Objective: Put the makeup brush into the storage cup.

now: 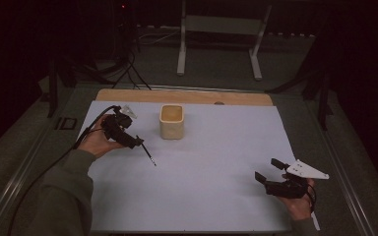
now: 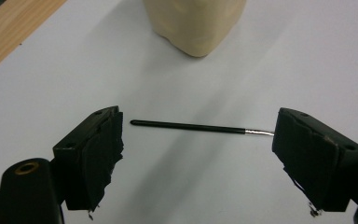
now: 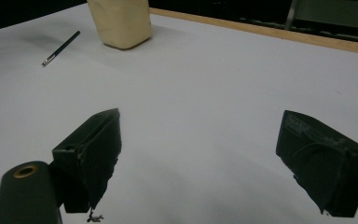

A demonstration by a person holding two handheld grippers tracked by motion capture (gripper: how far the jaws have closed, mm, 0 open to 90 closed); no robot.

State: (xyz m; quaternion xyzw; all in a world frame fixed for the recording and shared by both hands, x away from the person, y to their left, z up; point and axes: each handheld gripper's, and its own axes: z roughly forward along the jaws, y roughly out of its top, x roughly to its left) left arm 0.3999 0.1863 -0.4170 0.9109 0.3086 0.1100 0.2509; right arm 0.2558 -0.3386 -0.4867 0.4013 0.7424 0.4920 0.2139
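Plainly, the work in hand is the thin black brush [image 2: 191, 126], which lies flat on the white sheet [image 1: 216, 196] just in front of the left gripper [image 1: 139, 142]. In the left gripper view its two black jaws stand wide apart, gripping nothing, with the brush lying crosswise between them and a little beyond their tips. The plain end points toward one jaw and the silver ferrule [image 2: 258, 132] runs up to the other. That framing reads as a lined-up approach: with the jaws spread to either side of a slim thing lying flat, the hand has room to come down and close across it, though the jaws now lie along its length and not across its width, so a turn of the wrist may be needed first.

A cream square cup [image 1: 172, 121] stands upright just beyond the brush, toward the far side and slightly right of the left gripper, open at the top. My guess is that it is the place where the brush belongs, since it is the sole container nearby.

At the near right corner the right gripper [image 1: 267, 170] is also released, its jaws parted over bare sheet and well apart from both brush and cup. It seems parked there to leave the left hand [image 1: 96, 141] free room.
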